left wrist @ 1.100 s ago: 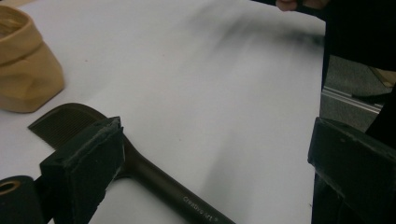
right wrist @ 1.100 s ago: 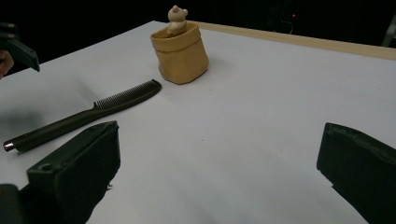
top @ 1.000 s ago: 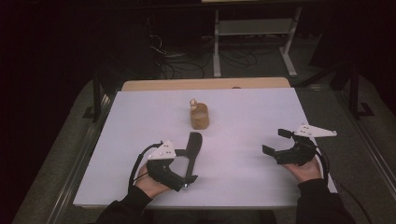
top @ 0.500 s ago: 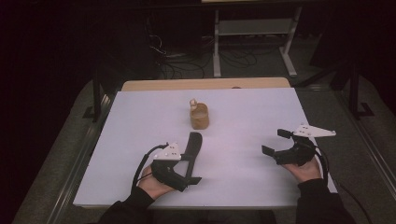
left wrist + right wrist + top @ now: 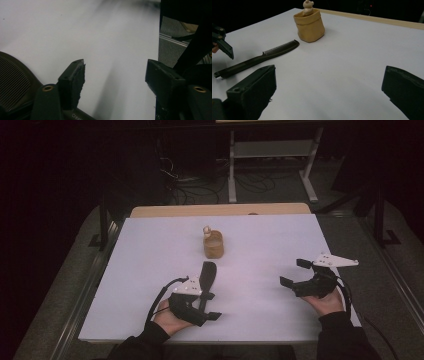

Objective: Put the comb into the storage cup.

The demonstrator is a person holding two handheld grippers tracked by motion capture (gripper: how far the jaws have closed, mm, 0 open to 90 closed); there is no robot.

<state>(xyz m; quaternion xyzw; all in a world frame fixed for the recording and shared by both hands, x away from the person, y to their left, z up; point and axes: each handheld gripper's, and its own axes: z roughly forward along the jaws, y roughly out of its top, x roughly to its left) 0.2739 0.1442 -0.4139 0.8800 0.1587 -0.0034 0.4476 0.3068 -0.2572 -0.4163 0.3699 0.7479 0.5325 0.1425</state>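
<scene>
A black comb point(image 5: 206, 277) lies flat on the white table point(image 5: 150, 250), its teeth end toward a tan pouch point(image 5: 213, 245) that holds a small bear figure point(image 5: 206, 230). My left gripper point(image 5: 212, 306) sits over the comb's handle end, open, its jaws pointing right with bare table between them. In the left gripper view the comb's ribbed teeth point(image 5: 12, 75) lie outside the left jaw. My right gripper point(image 5: 294, 272) rests open at the table's right, aimed left. The right gripper view shows the comb point(image 5: 262, 58), the pouch point(image 5: 310, 25) and the bear point(image 5: 307, 6) ahead of the right gripper point(image 5: 329, 92).
A wooden board edge point(image 5: 220, 210) runs along the table's far side. Beyond it stand a metal rack point(image 5: 270, 150) and floor cables point(image 5: 200, 190). The table's right edge point(image 5: 159, 50) drops to grey floor. Bare white surface lies between the two grippers.
My left gripper has slid to the right, over the comb's handle end. The comb, the pouch and the right gripper have stayed put.
</scene>
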